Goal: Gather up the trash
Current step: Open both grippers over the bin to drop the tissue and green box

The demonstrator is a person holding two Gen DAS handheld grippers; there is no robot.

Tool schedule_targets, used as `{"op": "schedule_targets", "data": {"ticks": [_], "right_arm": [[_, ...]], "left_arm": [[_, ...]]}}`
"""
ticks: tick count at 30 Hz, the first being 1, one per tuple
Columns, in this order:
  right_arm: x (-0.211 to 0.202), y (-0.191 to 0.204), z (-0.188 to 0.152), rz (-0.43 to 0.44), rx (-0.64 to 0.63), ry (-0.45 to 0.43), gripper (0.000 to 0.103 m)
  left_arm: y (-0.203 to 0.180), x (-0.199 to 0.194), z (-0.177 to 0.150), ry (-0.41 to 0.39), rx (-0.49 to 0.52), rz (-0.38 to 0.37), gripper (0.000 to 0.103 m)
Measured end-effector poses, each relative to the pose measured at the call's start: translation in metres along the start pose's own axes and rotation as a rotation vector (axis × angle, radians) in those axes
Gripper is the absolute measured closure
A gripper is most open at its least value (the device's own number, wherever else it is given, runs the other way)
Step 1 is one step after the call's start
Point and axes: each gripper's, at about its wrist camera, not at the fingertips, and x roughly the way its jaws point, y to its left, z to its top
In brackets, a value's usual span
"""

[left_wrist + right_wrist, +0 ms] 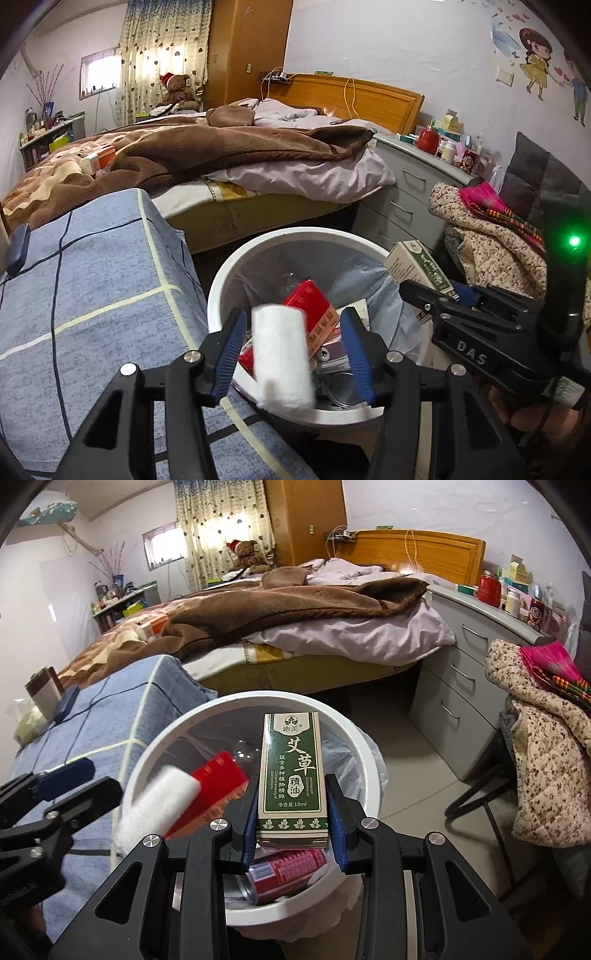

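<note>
A white trash bin (236,266) with a grey liner stands below both grippers. My left gripper (293,325) is open over it. A white paper roll (282,358), blurred, hangs loose between the blue pads and touches neither. My right gripper (293,790) is shut on a green and white carton (291,771) held upright over the bin (166,734). Inside lie a red box (314,306) and a red can (284,867). The right wrist view shows the roll (155,805) just beyond the left gripper (99,779).
A surface under a blue checked cloth (92,295) touches the bin's left side. Behind it is a bed with a brown blanket (221,147). A grey drawer unit (406,192) and a chair piled with clothes (491,236) stand to the right.
</note>
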Motion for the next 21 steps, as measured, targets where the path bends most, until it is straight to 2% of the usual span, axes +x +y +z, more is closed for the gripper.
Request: {"op": "schedule_targets", "data": {"ticks": [2, 3, 4, 10, 21], "right_arm": [[0.001, 0.001, 0.001, -0.004, 0.001, 0.004, 0.055], [0.0, 0.0, 0.0, -0.001, 0.003, 0.003, 0.042], [-0.002, 0.0, 0.0, 0.004, 0.005, -0.003, 0.039], [-0.01, 0.004, 0.0, 0.009, 0.002, -0.024, 0.039], [-0.042, 0.022, -0.016, 0.052, -0.016, -0.112, 0.039]], "left_arm": [[0.001, -0.001, 0.0, -0.003, -0.003, 0.013, 0.041], [0.001, -0.002, 0.0, -0.006, -0.005, 0.016, 0.037], [0.002, -0.003, 0.0, -0.006, -0.008, 0.012, 0.037], [0.008, -0.014, -0.004, -0.015, -0.023, 0.041, 0.036], [0.019, -0.061, -0.024, -0.107, -0.047, 0.12, 0.03]]}}
